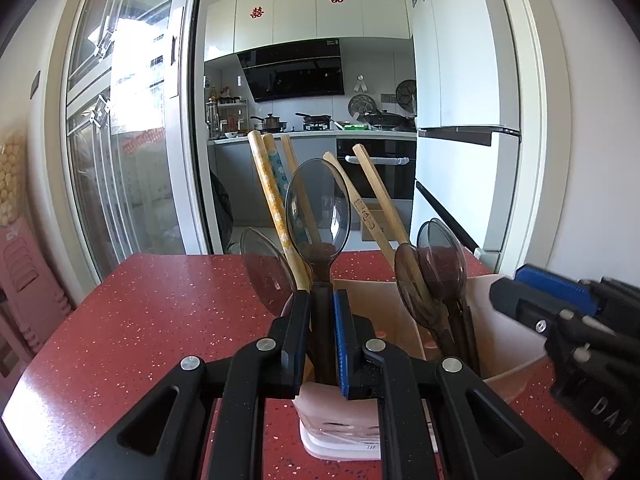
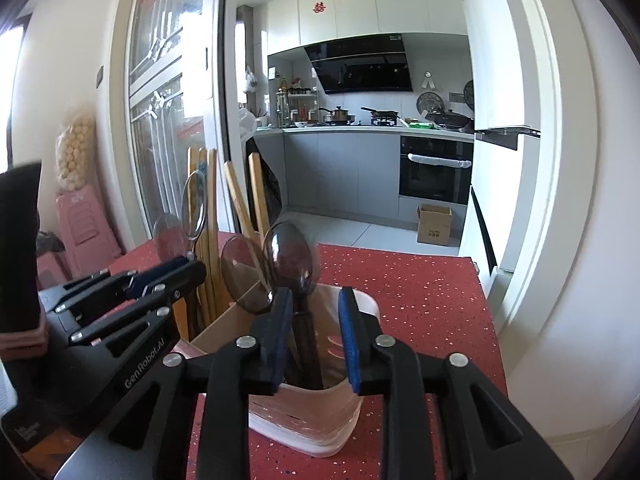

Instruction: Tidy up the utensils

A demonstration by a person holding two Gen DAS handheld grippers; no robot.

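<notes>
Red speckled tabletop (image 1: 160, 312) carries the pale utensil holder (image 2: 320, 412) in front of you, with the kitchen beyond the glass door. Your left gripper (image 1: 322, 320) pinches the dark handle of a smoky translucent spoon (image 1: 318, 204), bowl upright, standing in the holder's left compartment among the wooden chopsticks (image 1: 272, 200). Another spoon (image 1: 266, 268) leans just to its left. Two more spoons (image 1: 440, 260) sit in the right compartment. Your right gripper (image 2: 314, 332) is spread there, its fingers either side of a spoon handle (image 2: 305, 344) without clamping it; the inner pad of its left finger lies close beside the handle, and you cannot tell whether it touches.
</notes>
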